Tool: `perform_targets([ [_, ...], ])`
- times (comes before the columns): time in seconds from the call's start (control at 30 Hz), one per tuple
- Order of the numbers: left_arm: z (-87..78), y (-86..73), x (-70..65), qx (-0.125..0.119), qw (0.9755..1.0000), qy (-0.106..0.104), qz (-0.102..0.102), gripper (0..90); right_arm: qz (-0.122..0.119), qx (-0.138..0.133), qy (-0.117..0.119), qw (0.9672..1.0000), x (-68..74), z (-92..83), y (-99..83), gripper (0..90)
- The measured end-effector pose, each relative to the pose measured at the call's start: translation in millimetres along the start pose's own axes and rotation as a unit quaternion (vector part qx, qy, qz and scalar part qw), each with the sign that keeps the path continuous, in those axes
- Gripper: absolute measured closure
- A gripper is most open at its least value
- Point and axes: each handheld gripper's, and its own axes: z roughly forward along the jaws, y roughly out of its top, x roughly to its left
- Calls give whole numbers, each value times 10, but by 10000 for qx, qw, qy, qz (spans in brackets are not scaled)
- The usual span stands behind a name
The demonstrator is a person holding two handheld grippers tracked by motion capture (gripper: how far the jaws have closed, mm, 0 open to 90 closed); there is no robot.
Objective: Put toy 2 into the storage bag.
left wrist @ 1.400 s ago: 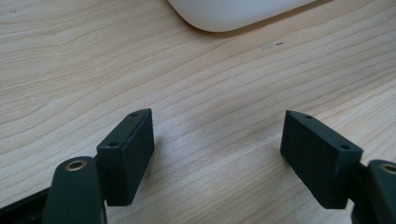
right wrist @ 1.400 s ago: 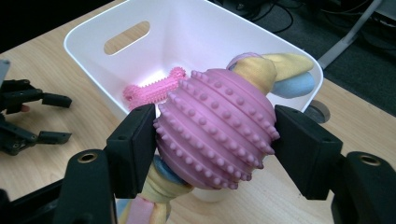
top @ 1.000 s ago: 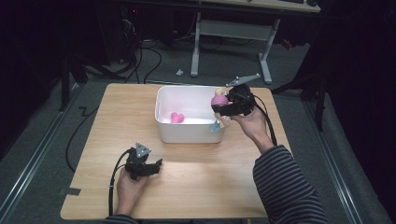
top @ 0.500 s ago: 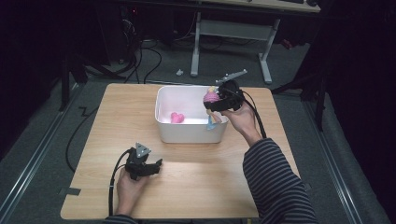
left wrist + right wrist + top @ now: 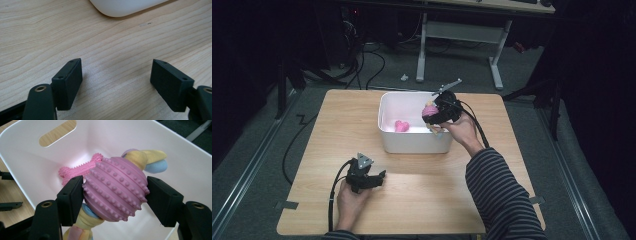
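1. Right gripper view looks along the right gripper (image 5: 115, 195), whose two black jaws press on opposite sides of a purple studded ball (image 5: 116, 188), so it is closed on the toy and carries it.
2. A soft rope of yellow, blue and pink runs through the ball; one knotted end (image 5: 150, 160) sticks out up and to the right, the other hangs below between the jaws, so the toy's long axis lies slantwise across the grip.
3. Directly beyond the ball is the inside of a white bin (image 5: 30, 165), with a pink spiky bone (image 5: 75, 170) on its floor; a release would likely drop the ball beside it.
4. High view places the right gripper (image 5: 434, 114) over the bin's right side.
5. The left gripper (image 5: 374, 178) rests on the wooden table (image 5: 512, 150), near the bin, jaws wide apart and empty.
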Motion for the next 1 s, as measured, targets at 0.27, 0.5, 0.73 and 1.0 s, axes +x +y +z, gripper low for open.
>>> perform_targets([
  [0.27, 0, 0, 0, -1, 10000, 0, 0, 261, -152, 180, 164, 9996, 61, 93, -4, 328],
  [0.5, 0, 0, 1, -1, 10000, 3, 9, 261, -168, 311, 268, 9990, 109, 148, -11, 326],
  [0.73, 0, 0, 8, 3, 10000, 29, -41, 256, -75, 345, 378, 9987, 87, 182, -36, 322],
  [1.0, 0, 0, 8, 9, 10000, 40, -40, 250, 196, 332, 600, 9975, 24, 162, -70, 284],
])
